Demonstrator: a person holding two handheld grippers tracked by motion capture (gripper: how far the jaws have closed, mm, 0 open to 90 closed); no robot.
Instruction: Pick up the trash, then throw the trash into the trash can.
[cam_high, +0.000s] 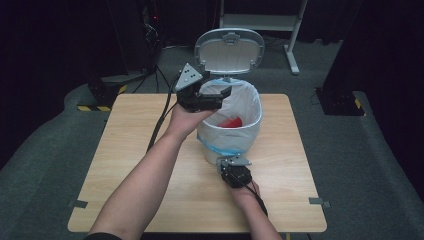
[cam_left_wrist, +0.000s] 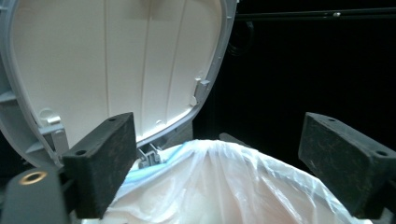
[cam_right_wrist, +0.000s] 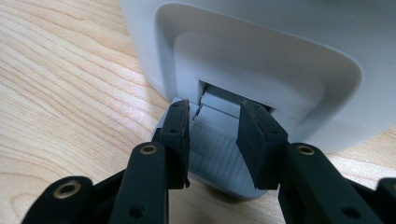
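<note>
A white pedal bin (cam_high: 227, 142) with a clear liner (cam_left_wrist: 224, 186) stands mid-table, its lid (cam_high: 229, 50) swung up and back. A red thing (cam_high: 231, 122) lies inside the bin. My left gripper (cam_high: 222, 95) hovers over the bin's left rim. In the left gripper view this gripper (cam_left_wrist: 224, 158) is open and empty, facing the lid's pale underside (cam_left_wrist: 116, 60). My right gripper (cam_high: 235, 167) is low at the bin's front. Its jaws rest a little apart on the grey ribbed pedal (cam_right_wrist: 215, 158), right against the bin wall (cam_right_wrist: 261, 60), and this gripper (cam_right_wrist: 215, 109) holds nothing.
The wooden table (cam_high: 125, 150) has bare board left, right and in front of the bin. The left gripper's cable (cam_high: 159, 125) trails over the table's left half. Beyond the far edge are a white desk frame (cam_high: 292, 45) and dark stands on grey floor.
</note>
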